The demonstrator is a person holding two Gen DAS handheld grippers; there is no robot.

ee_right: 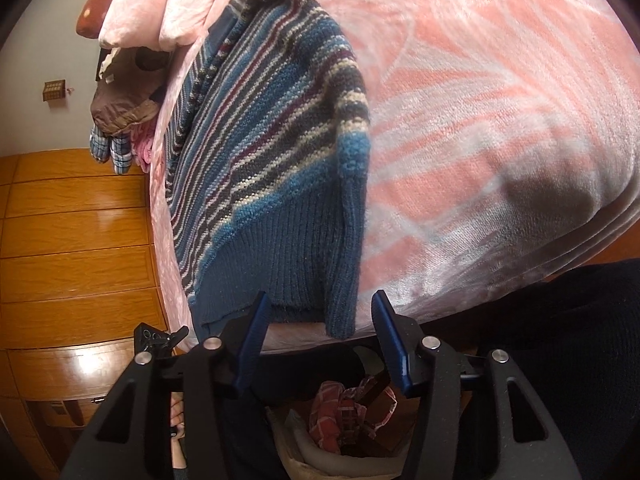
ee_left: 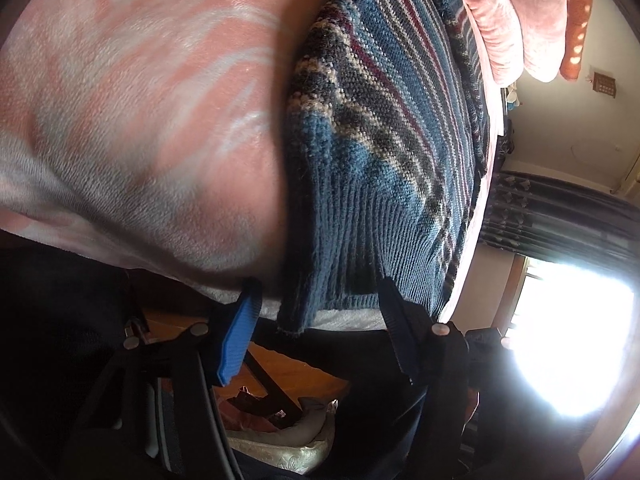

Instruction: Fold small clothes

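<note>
Between the spread fingers of the right gripper (ee_right: 318,312) hangs the ribbed hem of one striped knit sweater (ee_right: 264,184), its cuff dangling just past the edge of the bed; nothing is pinched. Across from it, the left gripper (ee_left: 316,300) is likewise spread wide, its blue and black pads either side of the same hem corner, apparently not closed on it.

One sweater lies on the pink blanket (ee_right: 500,128), already doubled lengthwise with a sleeve laid along its side. It looks thick, soft and floppy, moderately heavy for its size, and grippy rather than slick. The dense ribbed hem seems the best hold, one corner per gripper, taking every layer at once.

Beyond it, two pink pillows (ee_right: 160,8) sit at the headboard, and a small heap of other clothes (ee_right: 120,120) waits at the far side.
</note>
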